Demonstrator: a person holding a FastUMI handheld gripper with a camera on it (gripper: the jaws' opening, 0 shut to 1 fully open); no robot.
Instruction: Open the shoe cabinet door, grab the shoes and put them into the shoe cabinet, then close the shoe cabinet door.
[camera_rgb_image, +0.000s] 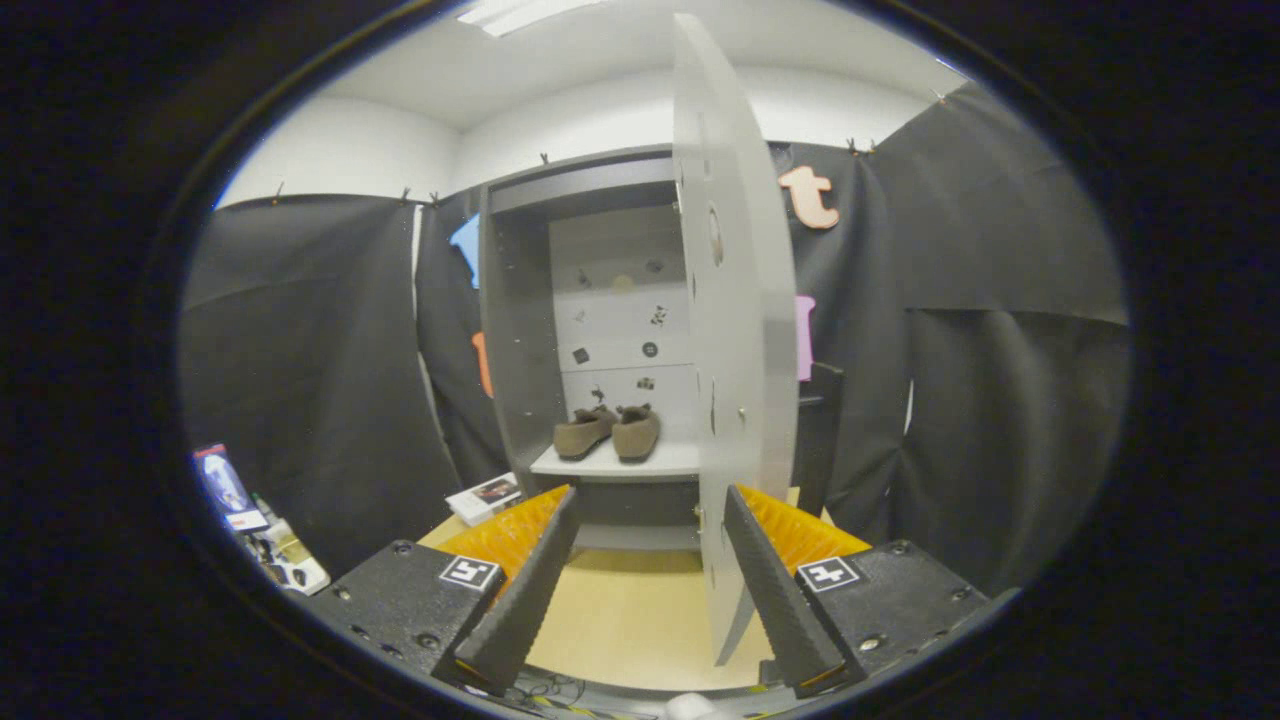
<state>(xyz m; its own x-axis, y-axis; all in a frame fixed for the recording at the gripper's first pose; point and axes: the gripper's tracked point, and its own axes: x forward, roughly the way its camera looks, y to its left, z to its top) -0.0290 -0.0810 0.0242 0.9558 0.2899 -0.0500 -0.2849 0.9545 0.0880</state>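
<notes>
Tongs (650, 585) held apart, gripping nothing, with the edge of the open shoe cabinet door (735, 330) standing between the 2 fingers, apparently nearer the right one. Beyond them, the shoes (608, 431) sit side by side on the shelf (625, 462) inside the shoe cabinet (520, 300).

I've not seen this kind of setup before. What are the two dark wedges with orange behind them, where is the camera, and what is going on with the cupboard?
The camera rides on a hand-held gripper and looks forward along its two fingers, the dark wedges. They stand open and hold nothing. Ahead is a shoe cabinet; its pale door stands swung open, seen nearly edge-on, just ahead of the right finger. A pair of brown shoes sits on a shelf inside. Closing the door remains.
</notes>
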